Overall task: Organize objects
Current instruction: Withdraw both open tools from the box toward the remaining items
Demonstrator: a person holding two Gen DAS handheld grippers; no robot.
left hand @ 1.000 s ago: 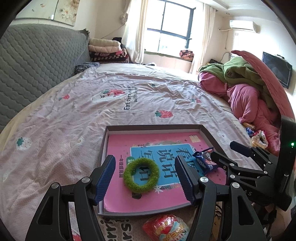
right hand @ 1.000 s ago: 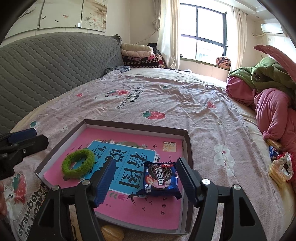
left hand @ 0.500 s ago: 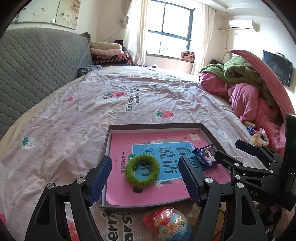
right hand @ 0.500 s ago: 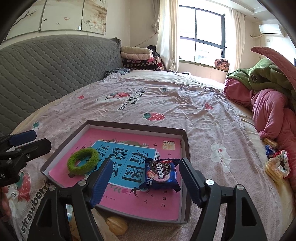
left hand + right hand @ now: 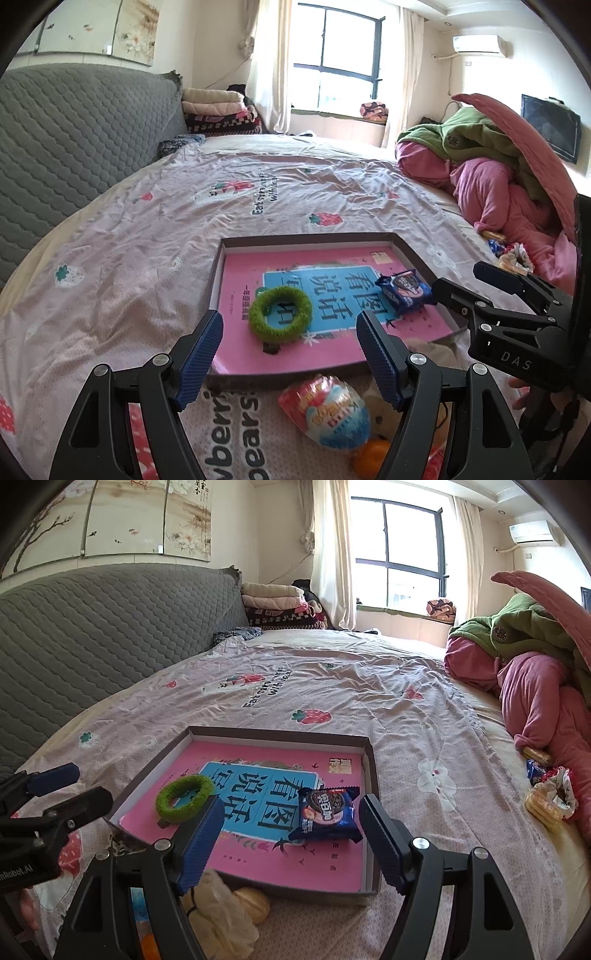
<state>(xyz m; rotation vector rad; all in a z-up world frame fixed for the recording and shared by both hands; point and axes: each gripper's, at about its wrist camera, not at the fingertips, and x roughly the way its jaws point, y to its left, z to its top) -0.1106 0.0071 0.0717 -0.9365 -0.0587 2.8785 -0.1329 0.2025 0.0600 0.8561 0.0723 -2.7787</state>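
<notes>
Bed [image 5: 258, 192] carries tray [image 5: 306, 238] with ring [image 5: 279, 314], cookie pack [image 5: 327, 814]; left hand-held gripper [image 5: 290, 354] and right hand-held gripper [image 5: 291, 836] just widened, both empty.

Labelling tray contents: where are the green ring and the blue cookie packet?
green ring [image 5: 279, 314], left wrist view, on its fuzzy band, near side.
blue cookie packet [image 5: 327, 810], right wrist view, middle of the wrapper's printed face.

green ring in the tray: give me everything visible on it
The green ring is a fuzzy, bright green loop with an open centre, soft and pile-covered by the look of it. It lies flat on the pink book inside the shallow tray, toward its left side, partly over the blue title panel. Nothing grips it: the left gripper hangs open in front of it, not touching. The cookie packet lies apart to its right.
</notes>
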